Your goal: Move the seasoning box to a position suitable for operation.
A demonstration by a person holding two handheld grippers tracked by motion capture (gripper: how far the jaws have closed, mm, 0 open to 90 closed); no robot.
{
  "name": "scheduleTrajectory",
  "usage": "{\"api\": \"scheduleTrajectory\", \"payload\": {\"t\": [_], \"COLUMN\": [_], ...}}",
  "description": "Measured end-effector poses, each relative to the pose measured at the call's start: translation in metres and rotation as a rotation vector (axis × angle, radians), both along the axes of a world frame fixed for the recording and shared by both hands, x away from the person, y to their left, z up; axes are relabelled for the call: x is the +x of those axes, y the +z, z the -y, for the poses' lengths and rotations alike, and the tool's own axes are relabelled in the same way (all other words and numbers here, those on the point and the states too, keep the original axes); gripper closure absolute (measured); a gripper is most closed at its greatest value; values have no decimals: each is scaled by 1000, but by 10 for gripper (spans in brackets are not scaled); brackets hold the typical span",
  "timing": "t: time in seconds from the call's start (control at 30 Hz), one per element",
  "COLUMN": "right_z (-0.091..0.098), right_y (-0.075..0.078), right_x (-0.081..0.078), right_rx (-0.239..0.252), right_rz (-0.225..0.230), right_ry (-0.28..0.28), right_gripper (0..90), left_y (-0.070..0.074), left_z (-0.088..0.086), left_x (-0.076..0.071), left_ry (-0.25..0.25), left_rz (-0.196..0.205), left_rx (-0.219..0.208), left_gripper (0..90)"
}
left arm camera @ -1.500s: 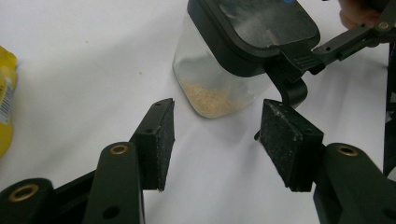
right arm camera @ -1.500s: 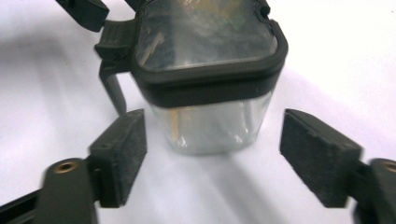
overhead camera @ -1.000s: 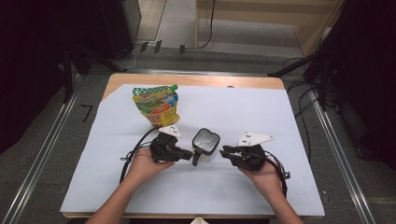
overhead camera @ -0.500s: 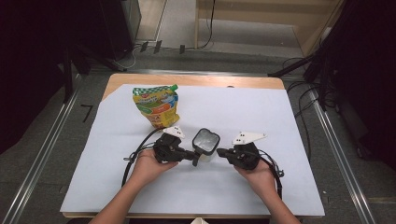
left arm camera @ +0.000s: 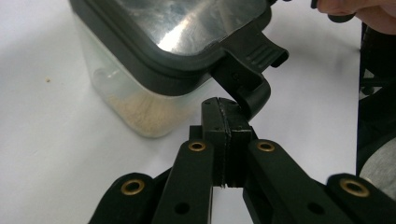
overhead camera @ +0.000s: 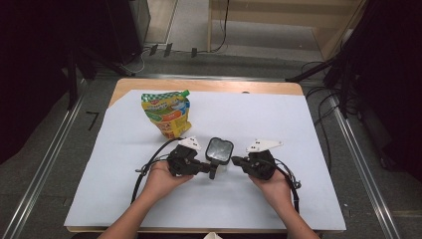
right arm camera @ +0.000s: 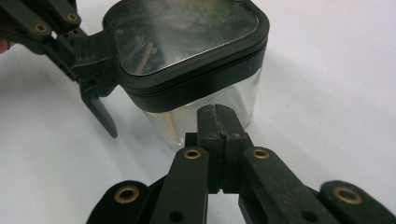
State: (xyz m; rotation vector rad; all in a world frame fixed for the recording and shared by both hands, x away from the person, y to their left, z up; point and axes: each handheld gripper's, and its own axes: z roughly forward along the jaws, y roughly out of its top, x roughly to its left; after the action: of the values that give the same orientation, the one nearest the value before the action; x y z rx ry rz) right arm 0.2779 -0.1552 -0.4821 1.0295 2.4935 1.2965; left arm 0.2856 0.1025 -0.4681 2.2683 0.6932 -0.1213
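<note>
A small clear container (overhead camera: pixel 219 151) with a dark lid (right arm camera: pixel 187 32) stands on the white sheet between my two grippers. Pale grains lie at its bottom (left arm camera: pixel 140 116). My left gripper (left arm camera: pixel 223 114) is shut, jaws pressed together with nothing between them. Its tip sits right under the lid's black latch (left arm camera: pixel 252 70), which sticks out at the side. My right gripper (right arm camera: pixel 215 121) is also shut and empty, with its tip against the container's clear wall (right arm camera: pixel 233 100). From above, the left gripper (overhead camera: pixel 211 169) and right gripper (overhead camera: pixel 234 160) flank the container.
A colourful stand-up pouch (overhead camera: pixel 166 113) with a green cap stands behind and left of the container. The white sheet (overhead camera: pixel 278 124) covers the wooden table (overhead camera: pixel 209 85). Black cables (overhead camera: pixel 144 169) loop from both grippers beside the person's hands.
Both hands have crept slightly inward towards the container. The container and the pouch stand where they were.
</note>
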Motion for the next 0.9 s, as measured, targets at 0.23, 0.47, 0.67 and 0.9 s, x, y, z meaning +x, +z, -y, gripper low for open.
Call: {"api": "scheduleTrajectory", "payload": {"t": [0.23,0.47,0.67,0.9], "right_z": [-3,-6,-6,0], "right_y": [-2,-6,-8,-2], "right_x": [4,10,12,5], "right_rx": [-4,-11,-12,3], "right_rz": [7,8,-11,-11], "right_ry": [-28,-40,-48,-45], "right_gripper": [900,900,900,900], "left_y": [-1,-2,-1,4], "left_z": [9,16,25,18], "left_x": [-4,-6,-9,-9], "left_ry": [-21,-34,-70,-85], "left_rz": [8,13,11,-5], "left_rx": [-3,-4,-18,-11], "left_gripper": [900,900,900,894]}}
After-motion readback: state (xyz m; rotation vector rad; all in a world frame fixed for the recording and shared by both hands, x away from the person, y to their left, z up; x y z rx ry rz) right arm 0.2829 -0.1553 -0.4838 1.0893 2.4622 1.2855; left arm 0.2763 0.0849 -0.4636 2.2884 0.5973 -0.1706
